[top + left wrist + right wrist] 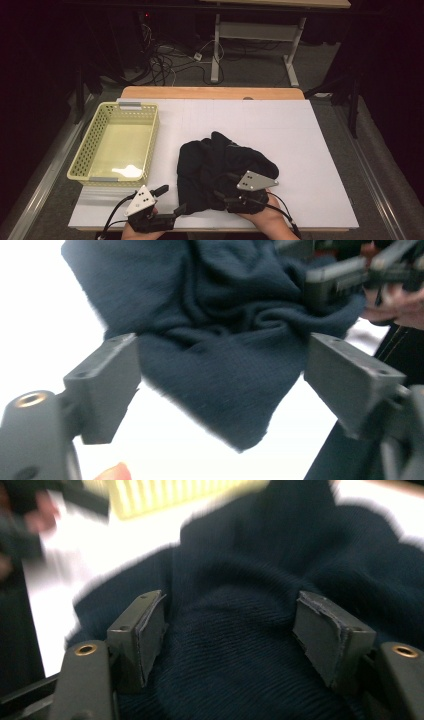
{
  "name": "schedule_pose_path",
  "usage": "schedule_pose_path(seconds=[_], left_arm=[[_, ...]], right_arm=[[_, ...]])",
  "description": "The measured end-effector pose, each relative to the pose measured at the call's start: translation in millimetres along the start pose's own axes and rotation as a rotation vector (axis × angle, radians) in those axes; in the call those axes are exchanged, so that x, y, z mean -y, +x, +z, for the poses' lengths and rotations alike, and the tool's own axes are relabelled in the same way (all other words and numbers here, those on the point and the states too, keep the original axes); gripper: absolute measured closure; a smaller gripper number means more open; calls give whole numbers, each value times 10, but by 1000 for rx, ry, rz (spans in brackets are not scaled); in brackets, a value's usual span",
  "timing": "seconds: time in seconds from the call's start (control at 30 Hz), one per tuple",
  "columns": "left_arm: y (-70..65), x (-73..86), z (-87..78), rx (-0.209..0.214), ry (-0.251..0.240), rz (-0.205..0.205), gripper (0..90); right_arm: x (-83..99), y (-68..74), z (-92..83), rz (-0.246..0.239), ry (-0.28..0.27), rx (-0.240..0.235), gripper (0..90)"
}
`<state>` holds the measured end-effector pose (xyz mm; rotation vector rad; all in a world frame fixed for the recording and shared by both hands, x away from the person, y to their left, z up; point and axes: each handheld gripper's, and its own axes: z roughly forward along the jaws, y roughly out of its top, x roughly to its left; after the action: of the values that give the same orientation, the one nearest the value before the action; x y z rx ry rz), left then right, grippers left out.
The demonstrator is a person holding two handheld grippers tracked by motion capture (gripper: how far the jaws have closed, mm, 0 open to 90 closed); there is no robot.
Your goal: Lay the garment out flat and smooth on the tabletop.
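Two matte black plastic jaws of the left gripper (220, 385) stood wide apart in the left gripper view, blocky and square-edged, with a corner flap of the crumpled dark navy knitted garment (220, 340) hanging in the gap between them and touching neither pad. That garment lay bunched in soft folds on the smooth white tabletop (300, 135), near its front edge, its fine ribbed weave plain in both gripper views. In the right gripper view the right gripper (232, 630) had its jaws fairly wide, grey flat pads facing inward, a rounded hump of the cloth swelling up between them; whether the pads pressed on it I could not tell. From the high view the left gripper sat at the cloth's lower left edge and the right one on its near side. Well to the left rested a pale yellow rectangular plastic basket (92, 135) with perforated walls.
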<state>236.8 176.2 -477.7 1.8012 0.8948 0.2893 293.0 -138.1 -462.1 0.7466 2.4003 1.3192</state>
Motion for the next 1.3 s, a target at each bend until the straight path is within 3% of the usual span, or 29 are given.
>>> schedule_pose_path(seconds=[0.07, 0.23, 0.33, 0.4, 0.57, 0.7, 0.83, 0.93, 1.2, 1.3], left_arm=[[39, -5, -8, -12, -5, -9, 113], [105, 4, 20, -22, 19, -39, 0], [103, 3, 45, -16, 21, -29, 0], [101, -4, 66, -13, 22, -29, 0], [86, -30, 123, -9, 10, -13, 0], [95, -52, 165, 25, 30, -14, 0], [84, -65, 198, 11, 23, 31, 0], [107, -99, 224, 21, 44, 14, 0], [135, -149, 268, 44, -4, 7, 0], [121, -159, 311, 39, -10, 41, 0]], right_arm=[[70, -24, 72, 27, 56, -23, 317], [108, 0, 60, 17, 65, -24, 402], [117, 39, 44, -14, 79, -10, 512], [133, 48, 27, -38, 80, 1, 630], [151, 78, -47, -67, 43, 18, 775], [106, 40, -238, -65, -51, 58, 792], [80, -63, -458, -57, -134, 107, 792], [107, -160, -599, -32, -166, 149, 792], [324, -527, -912, 52, -179, 292, 791], [461, -713, -1035, 98, -163, 347, 791]])
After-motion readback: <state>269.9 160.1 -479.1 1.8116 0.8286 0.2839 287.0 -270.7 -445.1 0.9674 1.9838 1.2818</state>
